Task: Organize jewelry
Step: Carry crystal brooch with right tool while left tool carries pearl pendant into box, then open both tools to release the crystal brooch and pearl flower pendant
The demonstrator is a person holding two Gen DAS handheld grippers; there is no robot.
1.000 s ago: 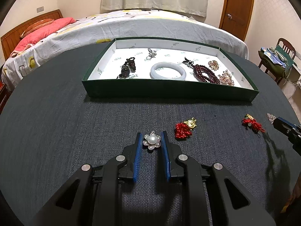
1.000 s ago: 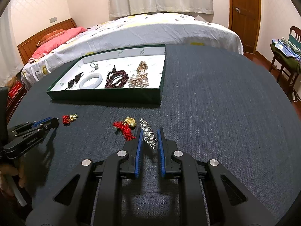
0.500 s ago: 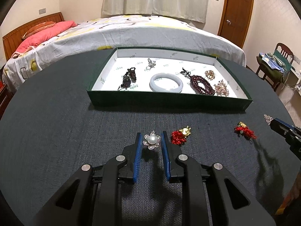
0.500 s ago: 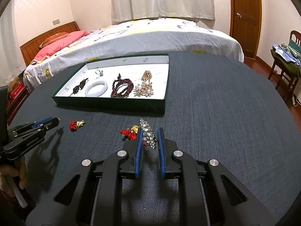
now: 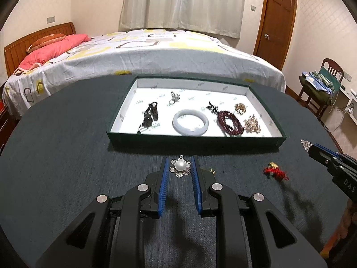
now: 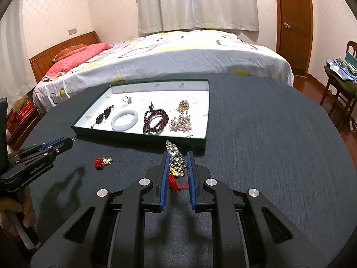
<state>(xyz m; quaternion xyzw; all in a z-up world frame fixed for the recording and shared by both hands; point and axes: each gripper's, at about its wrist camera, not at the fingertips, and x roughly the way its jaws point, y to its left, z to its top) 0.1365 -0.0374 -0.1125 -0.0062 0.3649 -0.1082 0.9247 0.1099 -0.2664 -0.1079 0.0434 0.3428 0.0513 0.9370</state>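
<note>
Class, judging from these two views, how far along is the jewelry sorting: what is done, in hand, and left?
Done: the bangle, bead bracelet and several small pieces lie in the tray. In hand: the left claw grips a pearl brooch; the right claw grips a crystal clip. Left: two red charms on the table.

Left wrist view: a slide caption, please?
Left tool grips a pearl flower brooch before the green jewelry tray.

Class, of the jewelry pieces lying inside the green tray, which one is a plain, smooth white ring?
The white jade-like bangle in the middle of the green tray: one solid hoop, while the other pieces are beaded, dark or sparkly.
</note>
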